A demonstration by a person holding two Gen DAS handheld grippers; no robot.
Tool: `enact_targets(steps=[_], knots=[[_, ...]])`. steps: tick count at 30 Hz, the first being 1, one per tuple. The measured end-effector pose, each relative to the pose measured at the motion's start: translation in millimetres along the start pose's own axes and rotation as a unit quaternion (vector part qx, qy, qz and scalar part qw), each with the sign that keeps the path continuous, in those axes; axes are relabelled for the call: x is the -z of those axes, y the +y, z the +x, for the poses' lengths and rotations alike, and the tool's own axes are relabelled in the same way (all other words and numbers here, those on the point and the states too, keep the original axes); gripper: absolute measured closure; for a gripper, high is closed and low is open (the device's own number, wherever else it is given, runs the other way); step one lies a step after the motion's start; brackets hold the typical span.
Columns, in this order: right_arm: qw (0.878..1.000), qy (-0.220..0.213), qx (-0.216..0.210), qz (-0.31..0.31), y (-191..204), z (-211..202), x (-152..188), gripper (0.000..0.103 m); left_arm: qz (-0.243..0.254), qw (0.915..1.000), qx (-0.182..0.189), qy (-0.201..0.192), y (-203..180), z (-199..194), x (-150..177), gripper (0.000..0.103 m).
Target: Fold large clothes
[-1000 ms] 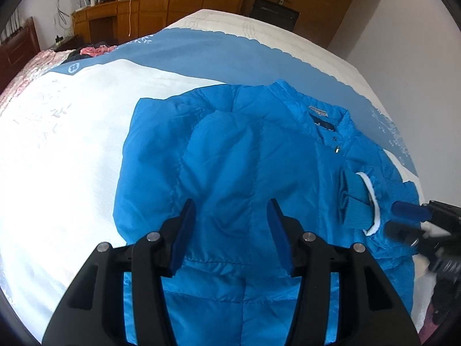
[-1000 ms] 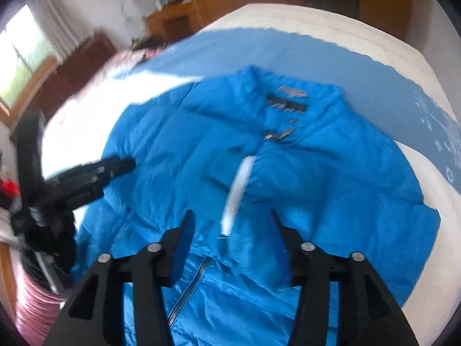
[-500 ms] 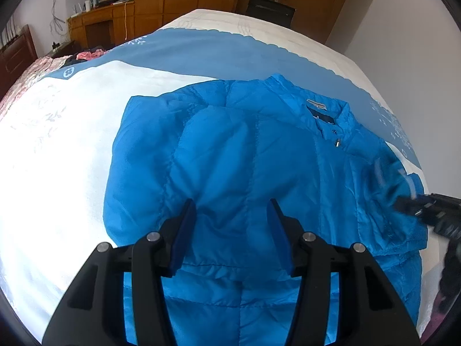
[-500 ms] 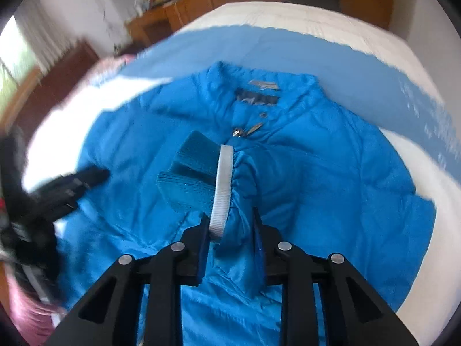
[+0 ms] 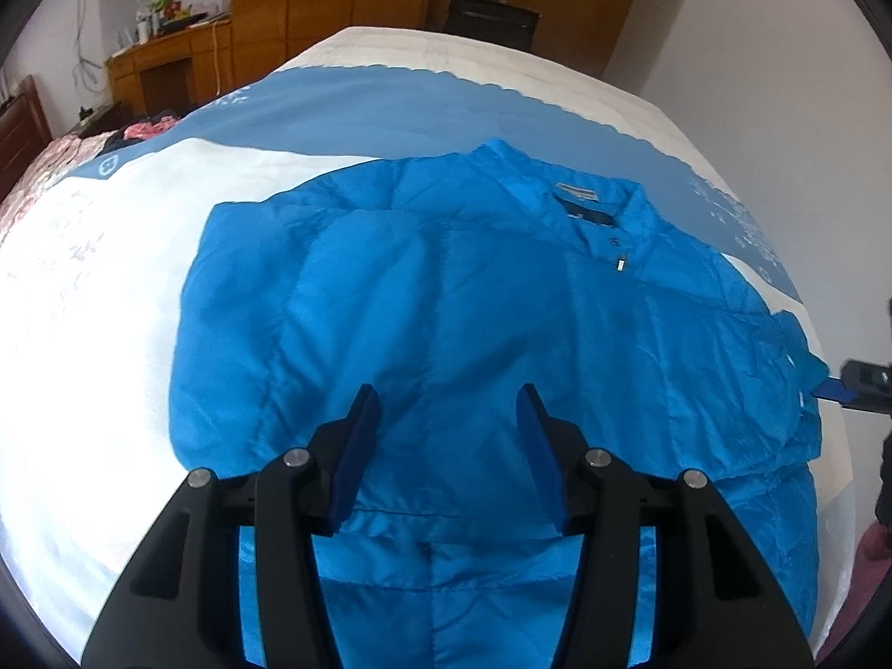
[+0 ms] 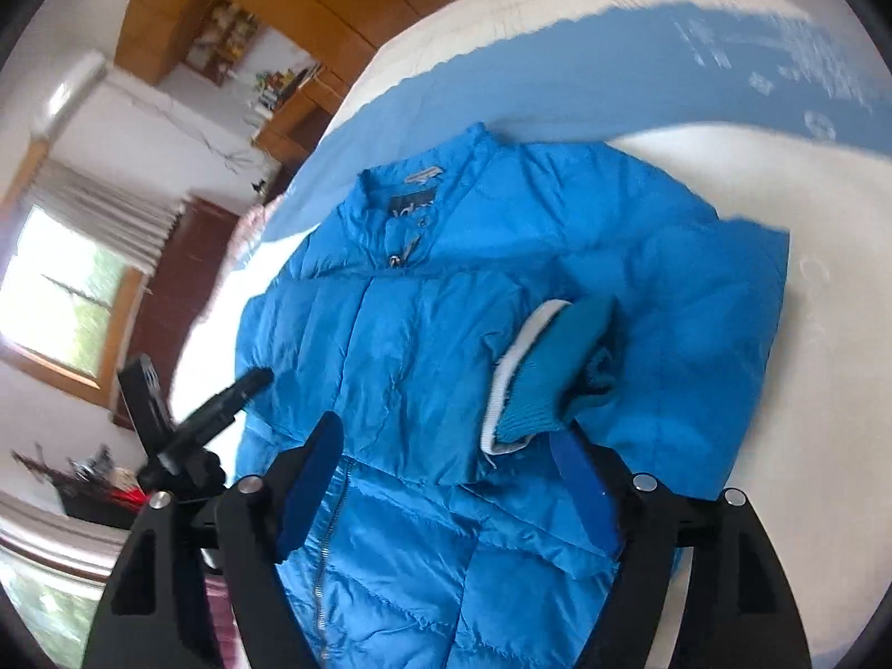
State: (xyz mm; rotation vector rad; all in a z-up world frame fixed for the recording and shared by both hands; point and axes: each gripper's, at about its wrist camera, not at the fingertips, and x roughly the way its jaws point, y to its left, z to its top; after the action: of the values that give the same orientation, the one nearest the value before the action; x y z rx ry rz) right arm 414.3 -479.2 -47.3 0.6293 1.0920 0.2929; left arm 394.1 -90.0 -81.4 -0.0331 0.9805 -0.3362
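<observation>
- Now, left gripper [image 5: 446, 435] jaws spread, empty, hovering over the blue puffer jacket [image 5: 474, 306] spread on the bed [image 5: 83, 334].
- Right gripper [image 6: 446, 474] jaws spread too; knit sleeve cuff [image 6: 549, 373] lies just ahead of them, on the jacket chest.
- Step, likely: sleeves being folded inward; next probably calls for a hem grab and fold toward the collar.
- Beyond the jaws: neck label [image 5: 577, 193], text unreadable.

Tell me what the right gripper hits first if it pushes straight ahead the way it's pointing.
Most likely the blue jacket itself: the open right gripper points at the chest panel, with the knit cuff by its right finger. Depth is unclear.
</observation>
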Motion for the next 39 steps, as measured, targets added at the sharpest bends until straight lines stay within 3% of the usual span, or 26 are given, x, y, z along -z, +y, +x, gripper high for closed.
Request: enact_targets(steps=[2, 4, 5, 6, 9, 15, 19, 22, 25, 26, 28, 32, 35, 39], knots=[[1.0, 0.006, -0.006, 0.022, -11, 8, -3, 0.026, 0.004, 1.0, 0.003, 0.002, -3, 2, 1, 0.051], [0.999, 0.012, 0.005, 0.034, -19, 18, -6, 0.033, 0.005, 1.0, 0.002, 0.005, -2, 5, 2, 0.051], [0.999, 0.016, 0.008, 0.042, -24, 24, -7, 0.047, 0.005, 1.0, 0.002, 0.006, -2, 6, 2, 0.051], [0.998, 0.018, 0.01, 0.051, -28, 30, -7, 0.068, 0.004, 1.0, 0.002, 0.007, -1, 8, 2, 0.051], [0.998, 0.015, 0.006, 0.064, -36, 36, -8, 0.083, 0.003, 0.9999, 0.002, 0.011, 3, 13, 3, 0.051], [0.998, -0.024, 0.023, 0.056, -40, 37, -14, 0.085, -0.007, 0.9995, 0.018, 0.026, 9, 32, -1, 0.051], [0.997, -0.015, 0.052, 0.052, -42, 51, -21, 0.084, -0.013, 0.9993, 0.008, 0.033, 8, 37, -7, 0.051], [0.996, -0.019, 0.09, 0.021, -25, 39, -17, 0.072, -0.014, 0.9996, -0.001, 0.025, 4, 24, -8, 0.051], [0.989, -0.058, 0.134, 0.005, -13, 9, -8, 0.07, 0.003, 1.0, -0.005, -0.003, -9, 7, -6, 0.051], [0.985, -0.082, 0.155, 0.0, -8, -3, -7, 0.064, 0.006, 0.9999, -0.006, -0.008, -14, 5, -7, 0.051], [0.982, -0.095, 0.164, -0.008, -3, -10, -10, 0.061, 0.016, 0.9998, 0.001, -0.012, -27, 3, -8, 0.051], [0.985, -0.064, 0.154, -0.034, 7, 11, -18, 0.062, 0.036, 0.9993, -0.007, -0.008, -42, 14, -8, 0.051], [0.984, -0.038, 0.17, -0.03, 0, 34, -24, 0.065, 0.029, 0.9994, -0.003, 0.021, -40, 34, -6, 0.051], [0.983, -0.03, 0.179, -0.035, -12, 51, -25, 0.066, 0.02, 0.9988, 0.027, 0.037, -28, 47, -5, 0.051]])
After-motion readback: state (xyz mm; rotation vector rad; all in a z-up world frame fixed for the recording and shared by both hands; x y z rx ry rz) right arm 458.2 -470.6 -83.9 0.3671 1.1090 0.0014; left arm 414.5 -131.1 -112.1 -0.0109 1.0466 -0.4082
